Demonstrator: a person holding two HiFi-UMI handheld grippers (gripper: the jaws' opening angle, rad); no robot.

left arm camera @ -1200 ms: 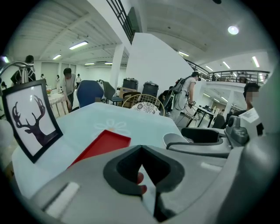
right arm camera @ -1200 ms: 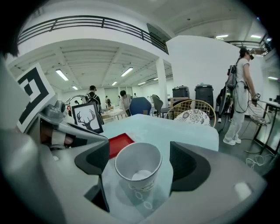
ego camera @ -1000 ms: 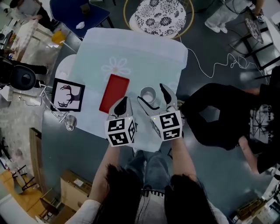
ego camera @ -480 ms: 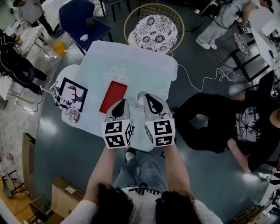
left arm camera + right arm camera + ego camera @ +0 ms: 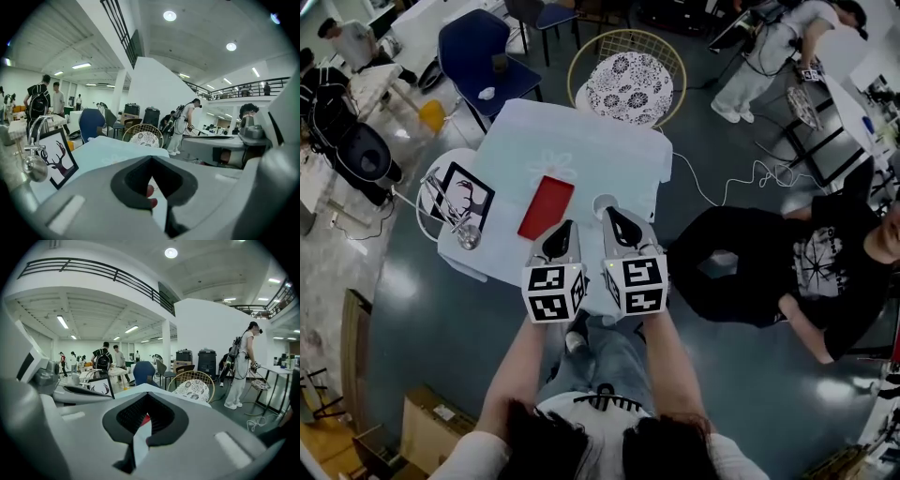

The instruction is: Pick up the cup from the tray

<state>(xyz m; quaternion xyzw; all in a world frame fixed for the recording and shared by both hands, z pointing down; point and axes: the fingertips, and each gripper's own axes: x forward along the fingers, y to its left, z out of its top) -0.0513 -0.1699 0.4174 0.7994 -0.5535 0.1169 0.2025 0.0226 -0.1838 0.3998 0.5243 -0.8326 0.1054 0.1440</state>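
Note:
A white cup stands on the pale cloth of the table, just right of a red tray. My right gripper hovers close behind the cup. Its jaws have just been closing and now meet with nothing between them. In the right gripper view the right gripper shows only a thin slit with a sliver of the tray behind it. My left gripper is shut and empty beside the tray's near end. In the left gripper view the left gripper also frames a bit of the tray.
A framed deer picture and a metal stand with a glass sit on a small side table at the left. A patterned round chair and a blue chair stand beyond the table. A person in black sits on the floor at the right.
The right jaws, open around the cup a second ago, have shut and drawn back, and the cup stays on the table. Both grippers and the head view have risen.

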